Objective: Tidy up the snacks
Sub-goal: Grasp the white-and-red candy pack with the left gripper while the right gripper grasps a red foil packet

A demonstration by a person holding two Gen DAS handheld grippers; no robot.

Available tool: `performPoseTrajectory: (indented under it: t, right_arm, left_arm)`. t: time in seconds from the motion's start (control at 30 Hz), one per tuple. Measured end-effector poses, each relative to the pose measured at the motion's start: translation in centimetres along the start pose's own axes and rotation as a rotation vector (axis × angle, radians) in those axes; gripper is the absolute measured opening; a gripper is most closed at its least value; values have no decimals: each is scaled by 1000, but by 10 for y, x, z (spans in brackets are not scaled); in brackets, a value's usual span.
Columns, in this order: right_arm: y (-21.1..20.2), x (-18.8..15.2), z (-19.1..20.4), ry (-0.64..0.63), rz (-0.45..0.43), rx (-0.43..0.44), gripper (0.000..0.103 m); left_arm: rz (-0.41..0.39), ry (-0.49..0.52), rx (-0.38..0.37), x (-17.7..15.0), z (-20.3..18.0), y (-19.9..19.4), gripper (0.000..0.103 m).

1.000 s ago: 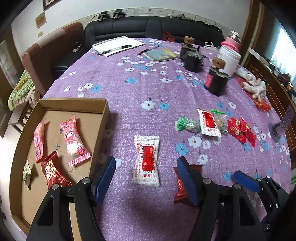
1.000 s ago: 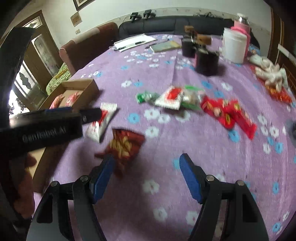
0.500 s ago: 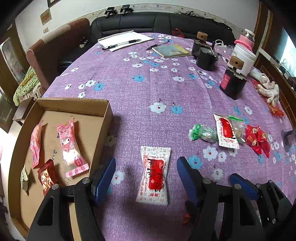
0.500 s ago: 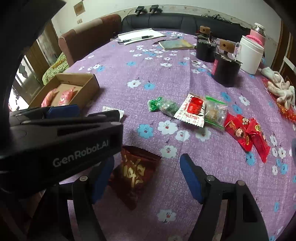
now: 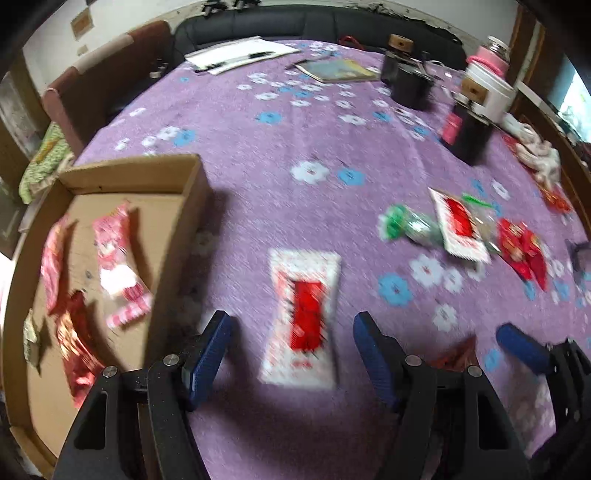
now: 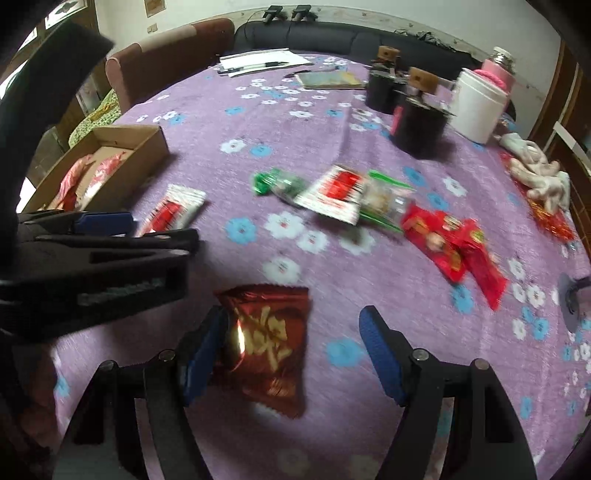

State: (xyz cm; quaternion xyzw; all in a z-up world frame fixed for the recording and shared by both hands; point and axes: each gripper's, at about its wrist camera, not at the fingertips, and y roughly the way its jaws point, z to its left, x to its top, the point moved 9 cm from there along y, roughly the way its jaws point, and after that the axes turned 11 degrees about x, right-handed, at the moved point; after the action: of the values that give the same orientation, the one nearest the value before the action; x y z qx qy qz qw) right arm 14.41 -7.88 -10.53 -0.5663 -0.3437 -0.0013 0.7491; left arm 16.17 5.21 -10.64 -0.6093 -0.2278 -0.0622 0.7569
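A black sofa [image 6: 369, 38] runs along the white wall [image 6: 369, 11] at the top of the frame; a brown armchair [image 6: 166, 62] stands upper left, wood panelling [image 6: 569, 85] at right.

White-red snack packet [image 5: 303, 317] flat on tablecloth (beside cardboard box [image 5: 192, 184]).

Home living room: black sofa [image 6: 332, 35], armchair [image 6: 166, 59], round table with purple floral cloth [image 6: 295, 129].
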Motion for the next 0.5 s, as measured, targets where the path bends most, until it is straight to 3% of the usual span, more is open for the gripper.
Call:
performPoseTrajectory:
  t: [0.17, 0.37, 0.5]
  right_arm:
    - [-17, -23, -23, 19, 10, -19, 72]
    - [-34, -32, -36, 46, -22, 19, 72]
    - [-32, -31, -33, 29, -17, 48, 72]
  left_arm:
    - [14, 67, -72, -19, -21, -15, 76]
    - [-2, -25, -101, 2, 0, -30, 76]
    - [37, -61, -96, 7, 11, -20, 76]
